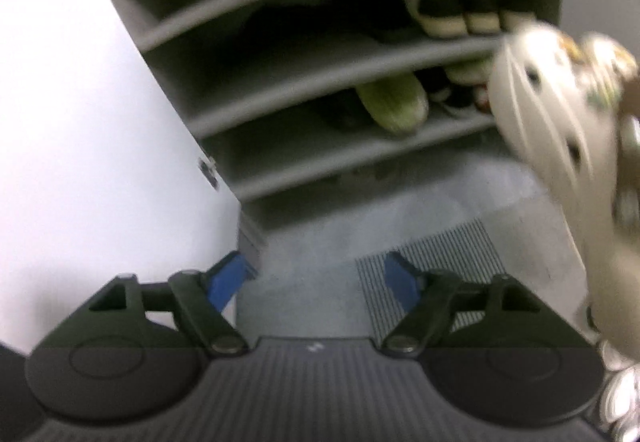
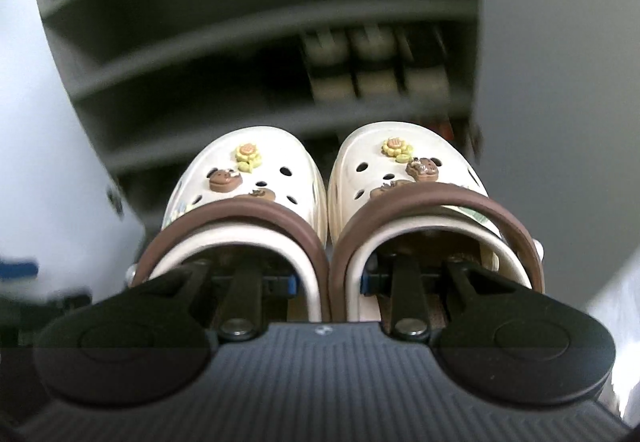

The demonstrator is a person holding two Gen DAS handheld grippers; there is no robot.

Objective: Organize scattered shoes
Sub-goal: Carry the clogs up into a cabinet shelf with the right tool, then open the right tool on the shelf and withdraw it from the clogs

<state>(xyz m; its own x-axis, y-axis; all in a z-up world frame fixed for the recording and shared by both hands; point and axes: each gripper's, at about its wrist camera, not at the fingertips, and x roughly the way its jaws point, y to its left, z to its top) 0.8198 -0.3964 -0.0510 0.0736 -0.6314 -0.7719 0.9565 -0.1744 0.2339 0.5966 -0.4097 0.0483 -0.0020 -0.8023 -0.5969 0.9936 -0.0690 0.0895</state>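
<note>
A pair of cream clogs (image 2: 280, 178) with brown heel straps and small charms hangs side by side in front of a grey shoe rack (image 2: 256, 110). My right gripper (image 2: 327, 280) is shut on the two inner walls of the clogs, one finger inside each shoe. The left wrist view shows the same clogs (image 1: 560, 130) blurred at the right edge, lifted above the floor. My left gripper (image 1: 318, 278) is open with blue pads (image 1: 228, 282) and nothing between them, pointing down at the floor before the rack (image 1: 304, 54).
The rack's shelves hold cream and black sandals (image 1: 460, 2), a green shoe (image 1: 394, 102) and darker shoes beside it. A white door panel (image 1: 80, 122) stands left of the rack. A striped mat (image 1: 440, 266) lies on the grey floor.
</note>
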